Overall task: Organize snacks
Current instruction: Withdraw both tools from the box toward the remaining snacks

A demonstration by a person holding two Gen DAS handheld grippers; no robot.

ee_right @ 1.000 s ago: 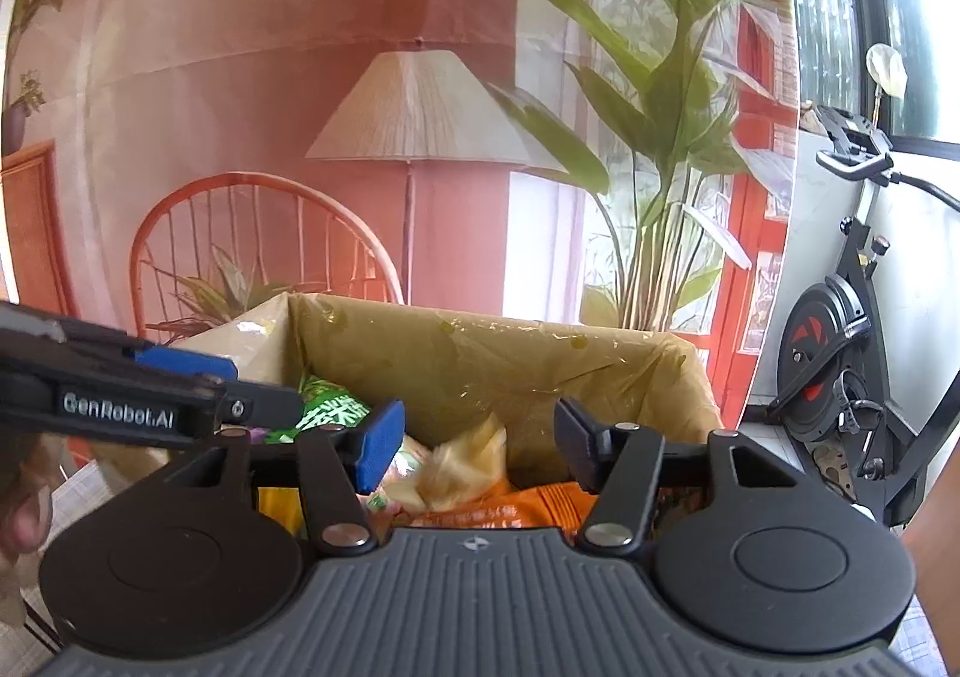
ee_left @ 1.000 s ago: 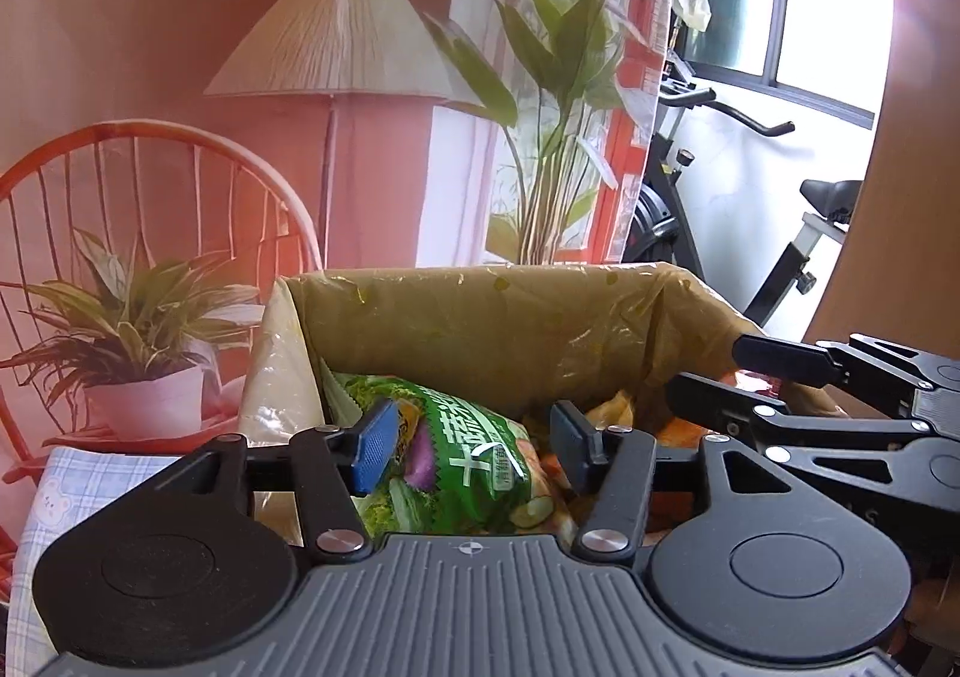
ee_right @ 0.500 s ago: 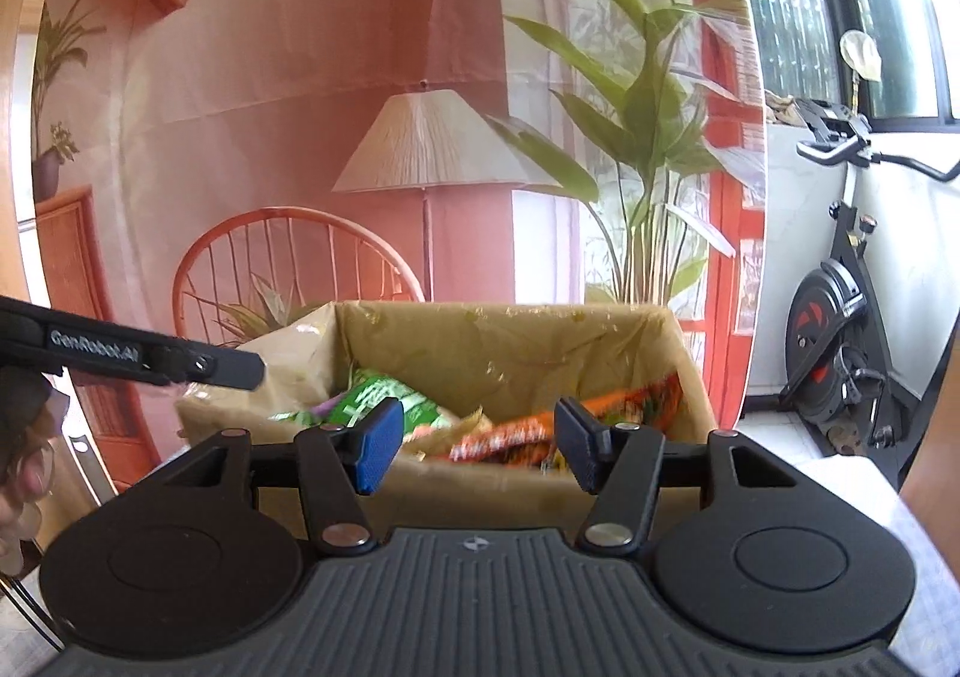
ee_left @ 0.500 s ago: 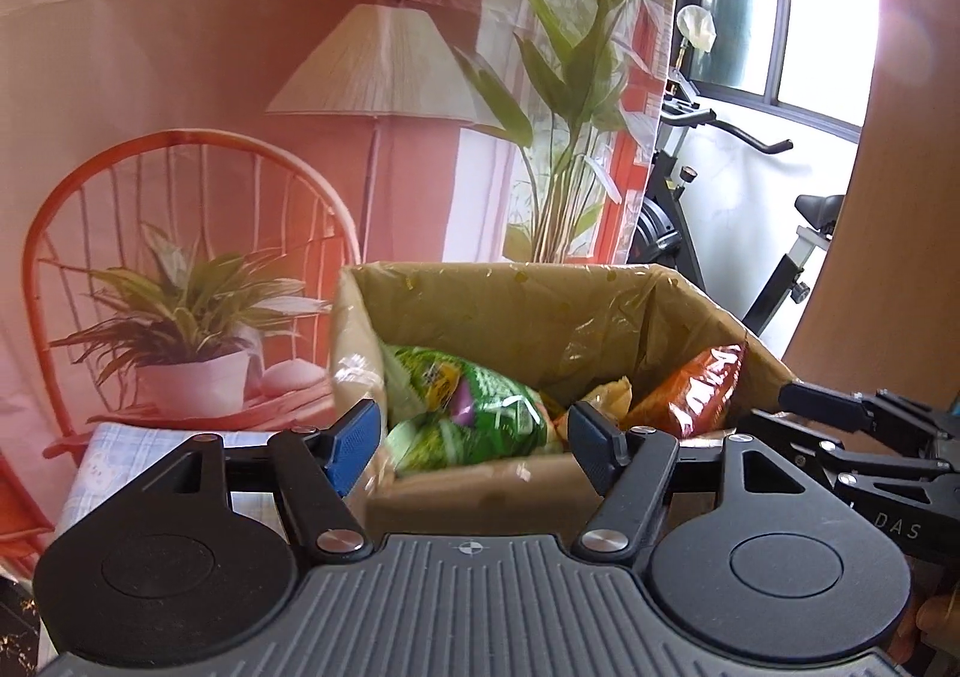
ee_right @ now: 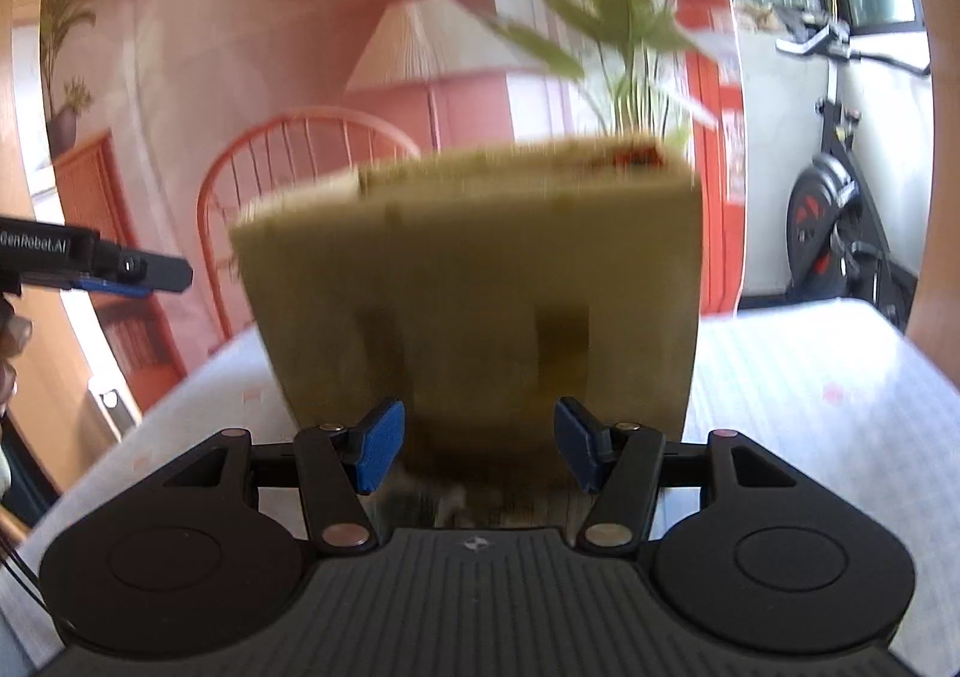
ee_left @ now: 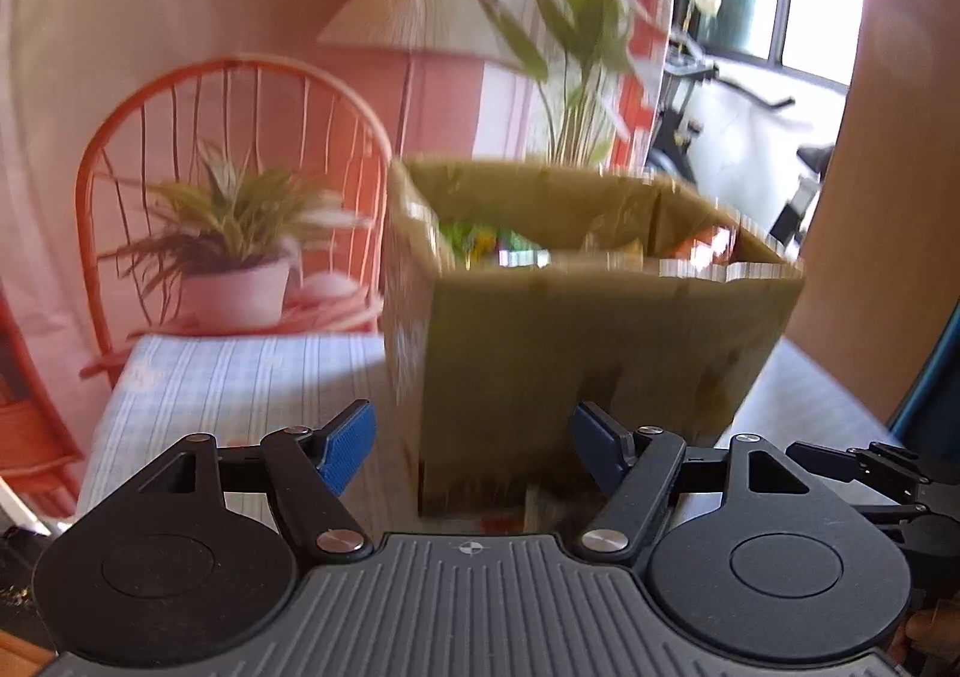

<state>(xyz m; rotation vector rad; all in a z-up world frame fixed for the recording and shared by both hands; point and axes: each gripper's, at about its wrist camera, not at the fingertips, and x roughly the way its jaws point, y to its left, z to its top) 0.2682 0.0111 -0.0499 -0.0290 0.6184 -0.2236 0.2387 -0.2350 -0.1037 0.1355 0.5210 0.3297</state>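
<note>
Here, blurred cardboard box (ee_left: 588,329) of snacks (ee_left: 480,245) fills mid-frame on the tabletop (ee_left: 240,377); left gripper (ee_left: 474,443) jaws opening, empty; right gripper (ee_right: 474,443) jaws released, empty.

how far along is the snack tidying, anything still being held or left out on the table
Done: snack bags, a green one and an orange one, sit inside the cardboard box. In hand: nothing; the left gripper is opening with empty jaws, and the right gripper is open and empty. Left: no loose snacks show on the tablecloth, though blur hides the spot below the box.
</note>
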